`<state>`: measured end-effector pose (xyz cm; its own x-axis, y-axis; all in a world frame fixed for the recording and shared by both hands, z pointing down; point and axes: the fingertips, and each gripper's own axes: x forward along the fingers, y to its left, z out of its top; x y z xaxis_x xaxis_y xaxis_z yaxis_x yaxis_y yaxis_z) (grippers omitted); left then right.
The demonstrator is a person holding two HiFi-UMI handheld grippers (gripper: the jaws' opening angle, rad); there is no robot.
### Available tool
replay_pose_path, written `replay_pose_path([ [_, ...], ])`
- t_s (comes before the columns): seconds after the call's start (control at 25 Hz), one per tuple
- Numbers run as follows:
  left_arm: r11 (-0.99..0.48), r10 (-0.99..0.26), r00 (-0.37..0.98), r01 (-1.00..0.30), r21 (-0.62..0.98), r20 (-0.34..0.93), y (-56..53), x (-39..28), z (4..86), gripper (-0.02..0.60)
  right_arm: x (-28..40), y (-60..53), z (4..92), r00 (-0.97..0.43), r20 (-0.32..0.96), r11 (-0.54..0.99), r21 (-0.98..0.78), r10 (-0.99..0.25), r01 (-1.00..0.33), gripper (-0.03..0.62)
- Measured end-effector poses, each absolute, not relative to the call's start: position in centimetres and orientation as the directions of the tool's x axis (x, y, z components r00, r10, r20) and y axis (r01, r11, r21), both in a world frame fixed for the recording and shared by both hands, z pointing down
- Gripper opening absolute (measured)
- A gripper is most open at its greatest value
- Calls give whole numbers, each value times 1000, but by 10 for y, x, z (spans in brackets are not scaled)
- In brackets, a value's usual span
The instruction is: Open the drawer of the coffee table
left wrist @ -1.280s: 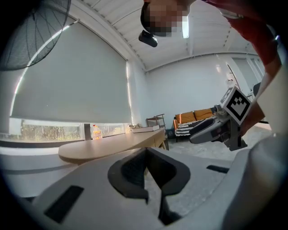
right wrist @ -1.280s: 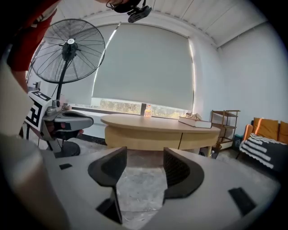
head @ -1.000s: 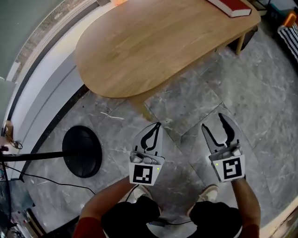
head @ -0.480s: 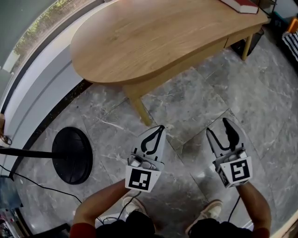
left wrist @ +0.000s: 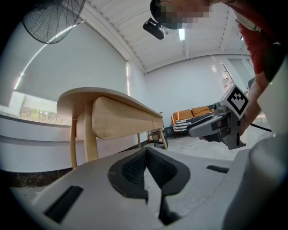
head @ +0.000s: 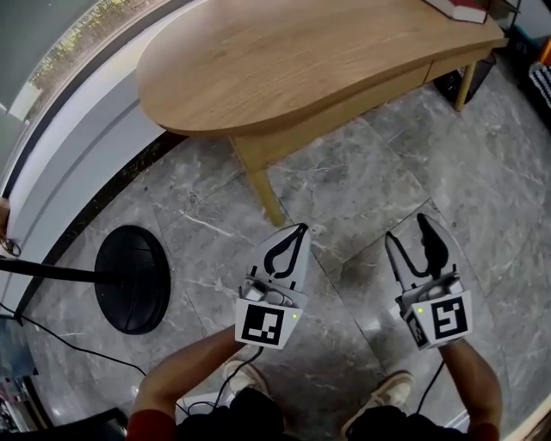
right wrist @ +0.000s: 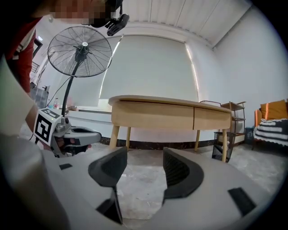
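Note:
The wooden coffee table [head: 284,60] fills the top of the head view. Its drawer front [head: 452,65] lies in the apron near the right end and is closed. The right gripper view shows that drawer [right wrist: 212,117] flush, right of a seam. My left gripper [head: 297,231] hovers over the floor short of the table leg [head: 265,196], shut with nothing in it; its fingers also meet in the left gripper view [left wrist: 146,157]. My right gripper [head: 406,234] is open and empty beside it, well short of the drawer, jaws apart [right wrist: 144,164].
A black round fan base [head: 129,277] with its pole stands on the grey marble floor at the left. The fan head [right wrist: 80,50] rises at the right gripper view's left. A red book [head: 465,9] lies on the table's far right end. A dark shelf [right wrist: 229,121] stands beyond the table.
The view has drawn back from the table, so its leg and side apron now show. Both grippers sit a little lower in view, jaws unchanged.

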<state>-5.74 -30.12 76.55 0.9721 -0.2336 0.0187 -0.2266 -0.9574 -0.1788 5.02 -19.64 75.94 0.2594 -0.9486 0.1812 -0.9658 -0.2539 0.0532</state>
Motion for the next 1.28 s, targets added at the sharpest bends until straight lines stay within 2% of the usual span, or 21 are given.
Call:
replay_pose_path([
  [0.12, -951, -224, 974, -213, -223, 23, -299, -58, 762, 8, 51, -196, 758, 261, 173, -254, 64, -950, -965, 245],
  [0.28, -957, -250, 968, -248, -152, -8, -302, -60, 756, 8, 52, -198, 757, 265, 155, -260, 52, -952, -964, 244],
  [0.44, -955, -255, 967, -254, -152, -13, -304, -59, 755, 8, 48, -206, 761, 228, 181, -226, 33, -957, -974, 245],
  [1.0, -954, -273, 962, -273, -125, -20, -314, -56, 753, 8, 61, -269, 752, 151, 104, -168, -183, -983, -969, 245],
  [1.28, -957, -265, 964, -266, -113, -30, -316, -52, 748, 8, 77, -309, 757, 169, 71, -183, -307, -983, -934, 245],
])
